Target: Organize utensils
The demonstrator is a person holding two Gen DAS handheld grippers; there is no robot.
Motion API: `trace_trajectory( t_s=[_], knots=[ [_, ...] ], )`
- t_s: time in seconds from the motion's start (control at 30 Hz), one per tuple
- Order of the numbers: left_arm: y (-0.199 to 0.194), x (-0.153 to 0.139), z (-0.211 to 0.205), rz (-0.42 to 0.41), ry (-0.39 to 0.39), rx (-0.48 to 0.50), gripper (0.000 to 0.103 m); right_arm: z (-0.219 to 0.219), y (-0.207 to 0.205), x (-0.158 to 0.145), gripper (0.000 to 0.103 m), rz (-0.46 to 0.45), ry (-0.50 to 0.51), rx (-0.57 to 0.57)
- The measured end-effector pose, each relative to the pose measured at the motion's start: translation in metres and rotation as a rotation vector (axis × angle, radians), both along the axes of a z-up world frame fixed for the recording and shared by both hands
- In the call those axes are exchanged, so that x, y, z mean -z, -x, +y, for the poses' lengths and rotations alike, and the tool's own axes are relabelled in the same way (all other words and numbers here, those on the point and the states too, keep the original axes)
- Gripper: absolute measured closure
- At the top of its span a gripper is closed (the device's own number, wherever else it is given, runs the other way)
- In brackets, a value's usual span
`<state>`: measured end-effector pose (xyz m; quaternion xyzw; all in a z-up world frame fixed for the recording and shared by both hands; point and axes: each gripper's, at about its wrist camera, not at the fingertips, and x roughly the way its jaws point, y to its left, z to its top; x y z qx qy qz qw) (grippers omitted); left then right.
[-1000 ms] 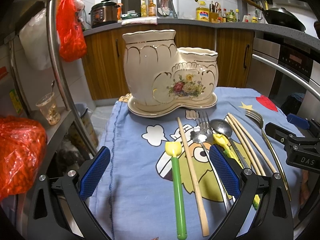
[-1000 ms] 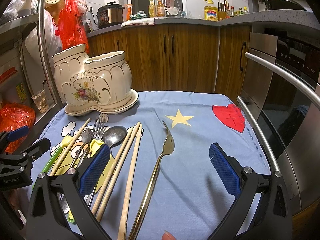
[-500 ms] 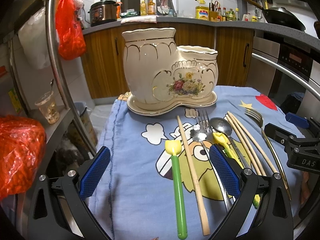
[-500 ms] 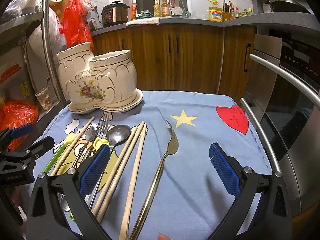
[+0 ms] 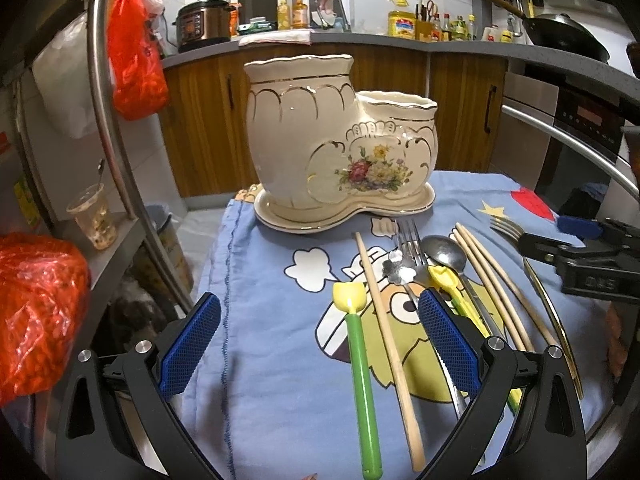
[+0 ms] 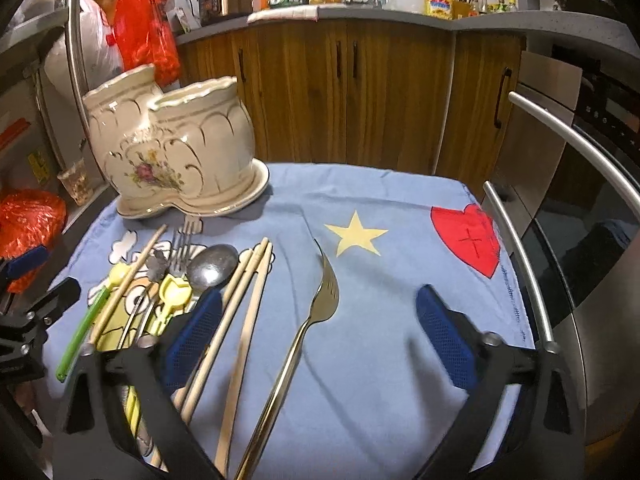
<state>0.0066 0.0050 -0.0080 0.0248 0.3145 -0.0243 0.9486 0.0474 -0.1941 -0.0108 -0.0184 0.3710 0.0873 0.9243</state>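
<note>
Two grippers hover nearest, the left gripper [image 5: 318, 344] and right gripper [image 6: 318, 332], both spread wide and holding nothing. Beyond them, chopsticks [image 6: 244, 304], a gold fork [image 6: 312, 312], a spoon [image 6: 212, 270] and a green-handled utensil [image 5: 362, 376] lie on a blue cloth [image 6: 380, 280]. Farthest, at left, stands a cream ceramic holder [image 5: 336, 152].

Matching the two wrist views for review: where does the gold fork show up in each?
Left wrist: gold fork at far right, partly behind the other tool.
Right wrist: centre, between the wooden chopsticks and the yellow star.
Shared landmark: ceramic holder.
</note>
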Motion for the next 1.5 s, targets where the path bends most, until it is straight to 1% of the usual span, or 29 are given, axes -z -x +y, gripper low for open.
trace_trajectory(
  t_s=[0.07, 0.1, 0.17, 0.23, 0.27, 0.4, 0.5, 0.53, 0.57, 0.6, 0.63, 0.77, 0.83, 0.93, 1.03, 1.1, 1.2, 1.3, 1.37, 1.5],
  knots=[
    [-0.001, 0.000, 0.001, 0.005, -0.001, 0.002, 0.005, 0.003, -0.006, 0.003, 0.036, 0.034, -0.005, -0.001],
    [-0.001, 0.000, 0.001, 0.008, -0.004, 0.003, 0.005, 0.000, -0.010, 0.005, 0.039, 0.050, -0.011, -0.001],
    [-0.003, 0.002, 0.000, 0.017, -0.017, 0.009, 0.005, -0.003, -0.016, 0.008, 0.048, 0.083, -0.040, -0.007],
    [-0.005, 0.004, -0.001, 0.034, -0.036, 0.019, 0.005, -0.005, -0.020, 0.011, 0.050, 0.114, -0.068, -0.009],
    [-0.006, 0.006, -0.001, 0.042, -0.043, 0.021, 0.005, -0.005, -0.021, 0.013, 0.052, 0.131, -0.078, -0.008],
    [-0.012, 0.010, 0.001, 0.091, -0.039, 0.042, 0.005, -0.004, -0.020, 0.012, 0.055, 0.138, -0.091, -0.013],
    [-0.015, 0.013, 0.005, 0.119, -0.026, 0.033, 0.005, -0.003, -0.021, 0.013, 0.057, 0.135, -0.091, -0.015],
    [-0.016, 0.012, 0.007, 0.119, -0.022, 0.030, 0.005, -0.002, -0.021, 0.013, 0.062, 0.133, -0.093, -0.021],
    [-0.015, 0.012, 0.009, 0.117, -0.017, 0.029, 0.005, -0.002, -0.021, 0.013, 0.073, 0.132, -0.092, -0.018],
    [-0.015, 0.012, 0.011, 0.117, -0.012, 0.028, 0.005, -0.004, -0.019, 0.013, 0.077, 0.132, -0.095, -0.013],
    [-0.015, 0.012, 0.012, 0.117, -0.006, 0.030, 0.005, -0.005, -0.018, 0.014, 0.084, 0.135, -0.106, -0.013],
    [-0.020, 0.015, 0.021, 0.165, 0.028, 0.013, 0.005, -0.009, -0.020, 0.014, 0.086, 0.136, -0.132, -0.027],
    [-0.020, 0.017, 0.022, 0.181, 0.038, 0.030, 0.008, -0.011, -0.019, 0.014, 0.087, 0.131, -0.144, -0.035],
    [-0.017, 0.016, 0.016, 0.170, 0.006, 0.052, 0.010, -0.014, -0.016, 0.013, 0.089, 0.120, -0.161, -0.043],
    [-0.017, 0.019, 0.011, 0.187, -0.006, 0.067, 0.023, -0.015, -0.014, 0.012, 0.089, 0.115, -0.167, -0.045],
    [-0.019, 0.022, 0.007, 0.208, -0.020, 0.072, 0.039, -0.015, -0.013, 0.012, 0.089, 0.112, -0.173, -0.046],
    [-0.019, 0.024, 0.001, 0.210, -0.052, 0.085, 0.050, -0.016, -0.012, 0.013, 0.089, 0.114, -0.182, -0.050],
    [-0.017, 0.024, -0.007, 0.200, -0.082, 0.104, 0.059, -0.017, -0.011, 0.013, 0.089, 0.115, -0.185, -0.057],
    [-0.017, 0.023, -0.008, 0.203, -0.080, 0.113, 0.063, -0.017, -0.011, 0.013, 0.089, 0.115, -0.183, -0.065],
    [-0.017, 0.022, -0.008, 0.202, -0.076, 0.114, 0.064, -0.018, -0.012, 0.013, 0.089, 0.117, -0.189, -0.073]
  ],
)
